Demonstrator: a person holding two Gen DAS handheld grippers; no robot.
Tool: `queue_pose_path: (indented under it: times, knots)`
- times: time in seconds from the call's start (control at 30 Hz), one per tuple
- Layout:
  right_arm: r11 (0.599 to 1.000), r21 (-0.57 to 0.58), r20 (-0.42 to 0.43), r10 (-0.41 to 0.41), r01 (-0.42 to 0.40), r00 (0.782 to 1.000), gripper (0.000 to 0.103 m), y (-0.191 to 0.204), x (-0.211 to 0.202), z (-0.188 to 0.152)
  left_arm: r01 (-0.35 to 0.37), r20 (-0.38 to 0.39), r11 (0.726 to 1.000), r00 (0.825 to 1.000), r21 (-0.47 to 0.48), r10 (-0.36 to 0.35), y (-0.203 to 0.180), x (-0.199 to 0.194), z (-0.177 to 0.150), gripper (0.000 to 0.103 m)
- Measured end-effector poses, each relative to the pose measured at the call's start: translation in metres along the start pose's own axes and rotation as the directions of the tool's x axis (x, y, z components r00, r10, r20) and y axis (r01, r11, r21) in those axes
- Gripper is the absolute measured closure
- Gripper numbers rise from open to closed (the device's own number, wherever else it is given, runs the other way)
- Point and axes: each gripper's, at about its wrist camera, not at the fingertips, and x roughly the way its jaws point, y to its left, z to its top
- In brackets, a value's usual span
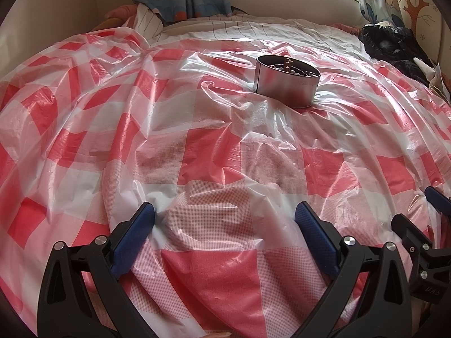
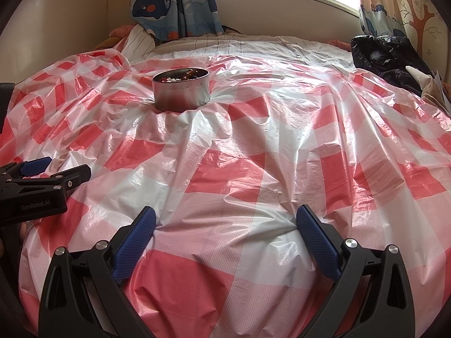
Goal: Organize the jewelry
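A round metal tin (image 1: 287, 83) stands on the red-and-white checked plastic sheet (image 1: 197, 146) over the bed. It holds beaded jewelry (image 1: 290, 66), pearl-like and amber beads. The tin also shows in the right wrist view (image 2: 181, 91) with the beads (image 2: 183, 76) inside. My left gripper (image 1: 225, 211) is open and empty, resting low on the sheet well short of the tin. My right gripper (image 2: 225, 215) is open and empty, also low on the sheet. Each gripper shows at the edge of the other's view: the right one (image 1: 422, 225) and the left one (image 2: 42, 177).
A dark heap of clothes (image 2: 389, 56) lies at the back right of the bed. Whale-print curtains (image 2: 174, 2) hang at the back by a window. A striped bedsheet (image 2: 225, 45) shows beyond the plastic sheet. A wall runs along the left.
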Motion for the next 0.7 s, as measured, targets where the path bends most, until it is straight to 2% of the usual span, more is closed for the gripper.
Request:
queue_pose_path:
  times: [0.7]
  knots:
    - [1.0, -0.001, -0.001, 0.001, -0.001, 1.0, 0.008, -0.0001, 0.0006, -0.0001, -0.005, -0.003, 1.0, 1.0, 0.002, 0.005, -0.0013, 0.001, 0.0005, 0.007]
